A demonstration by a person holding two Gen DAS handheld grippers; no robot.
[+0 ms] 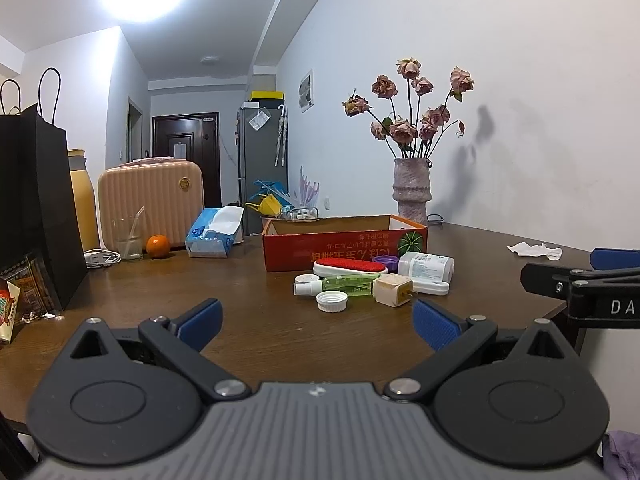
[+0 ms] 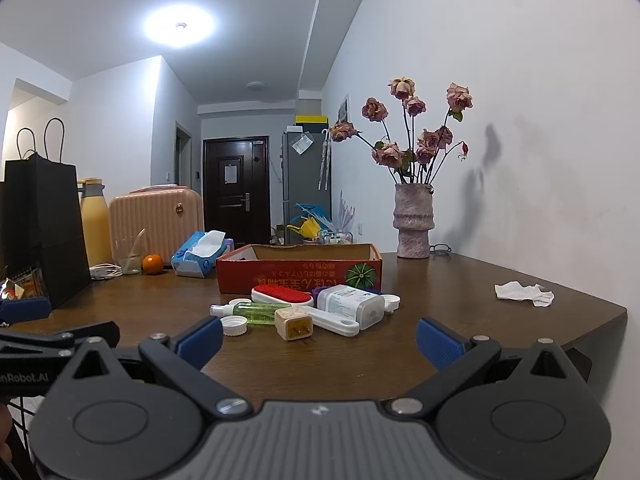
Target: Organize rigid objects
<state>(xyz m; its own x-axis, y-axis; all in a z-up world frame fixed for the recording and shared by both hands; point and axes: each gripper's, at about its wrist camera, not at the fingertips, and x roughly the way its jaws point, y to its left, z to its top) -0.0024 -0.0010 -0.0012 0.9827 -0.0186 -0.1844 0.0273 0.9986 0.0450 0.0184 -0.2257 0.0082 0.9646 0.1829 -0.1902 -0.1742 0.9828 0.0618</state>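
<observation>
A cluster of small items lies on the brown table [image 1: 256, 320] before an open red cardboard box [image 1: 344, 246] [image 2: 298, 274]: a red-topped white brush [image 1: 349, 267] [image 2: 282, 294], a green spray bottle [image 1: 344, 282] [image 2: 252, 312], a cream plug adapter [image 1: 393, 289] [image 2: 295, 323], a white bottle [image 1: 426, 267] [image 2: 350, 304], a white cap [image 1: 331, 302] [image 2: 234, 325] and a purple cap [image 1: 385, 260]. My left gripper [image 1: 316, 322] is open, short of the cluster, nothing between its fingers. My right gripper [image 2: 320, 340] is open too, just short of the adapter.
A vase of dried roses [image 1: 412, 190] stands at the back right. A crumpled tissue [image 2: 524, 295] lies near the right edge. At the left are a black paper bag [image 1: 32, 208], pink case [image 1: 150, 204], glass [image 1: 129, 240], orange [image 1: 157, 246] and tissue pack [image 1: 214, 232].
</observation>
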